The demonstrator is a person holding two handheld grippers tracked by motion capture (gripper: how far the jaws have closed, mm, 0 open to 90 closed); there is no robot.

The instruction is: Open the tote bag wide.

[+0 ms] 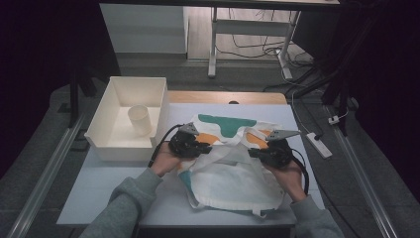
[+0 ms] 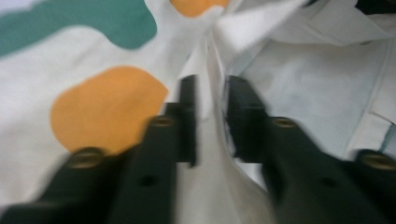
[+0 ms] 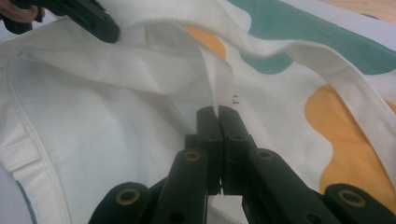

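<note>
A: Where is the tote bag (image 1: 225, 173) lying?
B: On the table (image 1: 99, 188). The right tool (image 3: 218, 111) is pinching its rim fold; the left tool (image 2: 211, 100) is straddling fabric, jaws parted.

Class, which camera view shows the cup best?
The high view: the cup stands upright inside the white bin, whole and unblocked. The left and right gripper views look at the bag instead.
</note>
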